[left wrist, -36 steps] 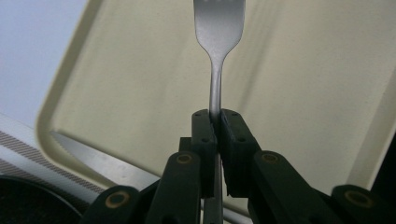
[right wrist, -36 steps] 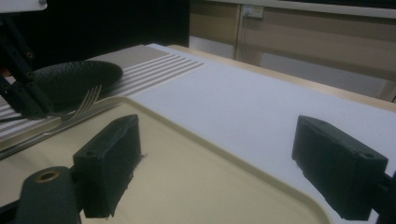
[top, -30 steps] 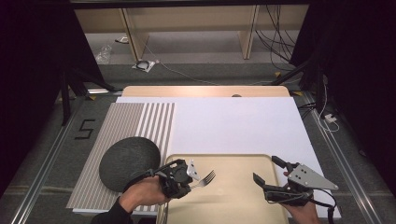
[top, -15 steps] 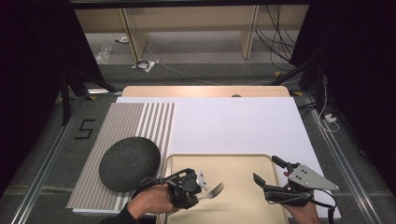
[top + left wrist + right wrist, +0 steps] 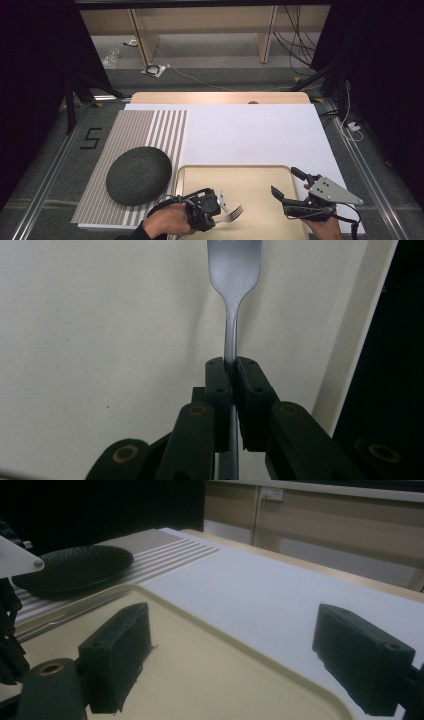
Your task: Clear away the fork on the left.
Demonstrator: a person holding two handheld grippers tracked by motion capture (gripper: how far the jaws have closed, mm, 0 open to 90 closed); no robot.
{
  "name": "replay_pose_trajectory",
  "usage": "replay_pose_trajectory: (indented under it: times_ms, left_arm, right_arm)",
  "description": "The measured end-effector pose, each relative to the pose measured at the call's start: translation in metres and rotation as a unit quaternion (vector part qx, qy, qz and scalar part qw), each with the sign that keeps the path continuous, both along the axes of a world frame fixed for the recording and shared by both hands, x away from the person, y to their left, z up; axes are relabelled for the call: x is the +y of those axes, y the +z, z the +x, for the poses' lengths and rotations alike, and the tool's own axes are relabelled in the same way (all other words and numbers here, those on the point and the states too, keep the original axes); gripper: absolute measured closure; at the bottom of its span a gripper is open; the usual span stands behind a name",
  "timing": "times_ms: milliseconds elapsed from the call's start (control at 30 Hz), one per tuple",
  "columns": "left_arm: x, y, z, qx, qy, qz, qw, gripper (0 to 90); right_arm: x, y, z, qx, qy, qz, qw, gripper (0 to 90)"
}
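Both jaws of the left gripper [image 5: 231, 371] clamp the fork [image 5: 234, 270] handle, tines ahead over the tray [image 5: 260, 180]; right gripper [image 5: 289, 186] jaws gape empty.

Left gripper [image 5: 220, 206] holds fork [image 5: 234, 214] over tray [image 5: 260, 172].

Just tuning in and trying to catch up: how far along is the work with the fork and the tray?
Done: the left gripper has the fork clamped by its handle, tines pointing away over the beige tray. In hand: the fork hangs just above the tray's near left part. Left: probably setting it down, on the tray or beside the dark plate. The right gripper waits open, holding nothing.
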State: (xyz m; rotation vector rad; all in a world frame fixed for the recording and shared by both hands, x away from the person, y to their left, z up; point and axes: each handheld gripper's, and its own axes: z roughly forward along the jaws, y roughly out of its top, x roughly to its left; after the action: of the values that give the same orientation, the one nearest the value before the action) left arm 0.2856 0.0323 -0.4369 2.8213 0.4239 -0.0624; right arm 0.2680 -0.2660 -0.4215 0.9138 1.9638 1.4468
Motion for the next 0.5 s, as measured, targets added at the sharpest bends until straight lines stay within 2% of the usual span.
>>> replay_pose_trajectory:
  times_ms: [500]
  left_arm:
    - [-0.004,-0.011,-0.002,0.021,-0.005,0.011,0.9997,84.1]
  right_arm:
    - [0.0,0.0,0.0,0.0,0.0,-0.002,1.0,16.5]
